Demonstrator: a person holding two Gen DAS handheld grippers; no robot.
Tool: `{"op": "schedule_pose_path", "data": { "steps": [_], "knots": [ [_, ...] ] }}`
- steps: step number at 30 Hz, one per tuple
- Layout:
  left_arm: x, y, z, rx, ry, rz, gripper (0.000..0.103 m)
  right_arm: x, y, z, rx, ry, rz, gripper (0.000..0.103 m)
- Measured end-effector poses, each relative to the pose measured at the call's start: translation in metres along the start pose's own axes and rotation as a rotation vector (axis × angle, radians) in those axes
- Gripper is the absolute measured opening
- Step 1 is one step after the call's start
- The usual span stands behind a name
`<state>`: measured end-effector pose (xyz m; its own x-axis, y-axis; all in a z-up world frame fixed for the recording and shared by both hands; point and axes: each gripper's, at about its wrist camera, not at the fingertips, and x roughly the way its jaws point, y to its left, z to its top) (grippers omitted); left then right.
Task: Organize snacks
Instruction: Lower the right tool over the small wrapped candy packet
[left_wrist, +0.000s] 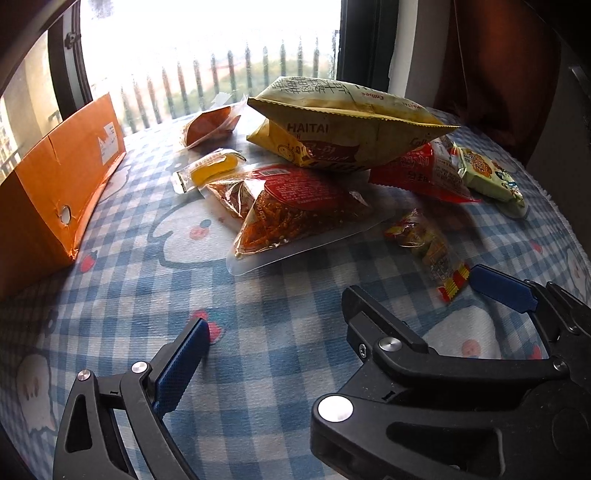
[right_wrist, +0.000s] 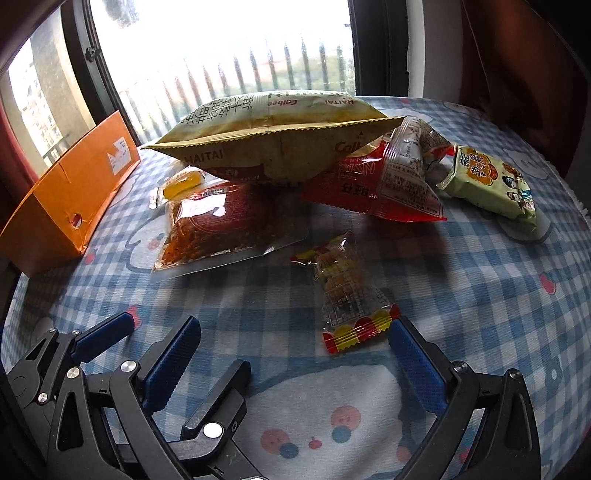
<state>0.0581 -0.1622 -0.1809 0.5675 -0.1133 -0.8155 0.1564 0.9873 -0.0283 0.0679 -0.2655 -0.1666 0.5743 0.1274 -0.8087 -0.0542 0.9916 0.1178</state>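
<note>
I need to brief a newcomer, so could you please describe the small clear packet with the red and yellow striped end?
Start at the big yellow chip bag topping the pile on the checked tablecloth. Nearer than the pile lies one small clear packet, alone on the cloth. Unlike its neighbours, it ends in a red and yellow striped seal.

Seven snack packets (left_wrist: 295, 206) are being counted on the tablecloth (left_wrist: 258, 350), beside one orange box (left_wrist: 55, 184); two grippers (right_wrist: 295, 343) are being seen.

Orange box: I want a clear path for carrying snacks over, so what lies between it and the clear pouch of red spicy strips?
Only bare checked cloth lies between the orange box and the pouch, shown in both wrist views.
</note>
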Motion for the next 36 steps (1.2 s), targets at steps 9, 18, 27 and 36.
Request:
{"op": "schedule_pose_path", "data": {
  "steps": [9,18,27,36],
  "knots": [
    [0.006,0.002,0.005,0.001,0.022,-0.006,0.103,0.004,-0.004,0.005,0.01,0.001,-0.001,0.103],
    [0.012,0.011,0.024,0.016,0.029,0.026,0.095,0.009,-0.016,0.019,0.032,-0.022,-0.041,0.08],
    [0.014,0.011,0.044,0.067,-0.001,0.055,0.095,0.014,-0.021,0.037,0.008,-0.016,0.008,0.08],
    [0.022,0.007,0.041,0.091,0.026,0.072,0.095,0.017,-0.02,0.032,-0.023,0.001,0.049,0.036]
  ]
}}
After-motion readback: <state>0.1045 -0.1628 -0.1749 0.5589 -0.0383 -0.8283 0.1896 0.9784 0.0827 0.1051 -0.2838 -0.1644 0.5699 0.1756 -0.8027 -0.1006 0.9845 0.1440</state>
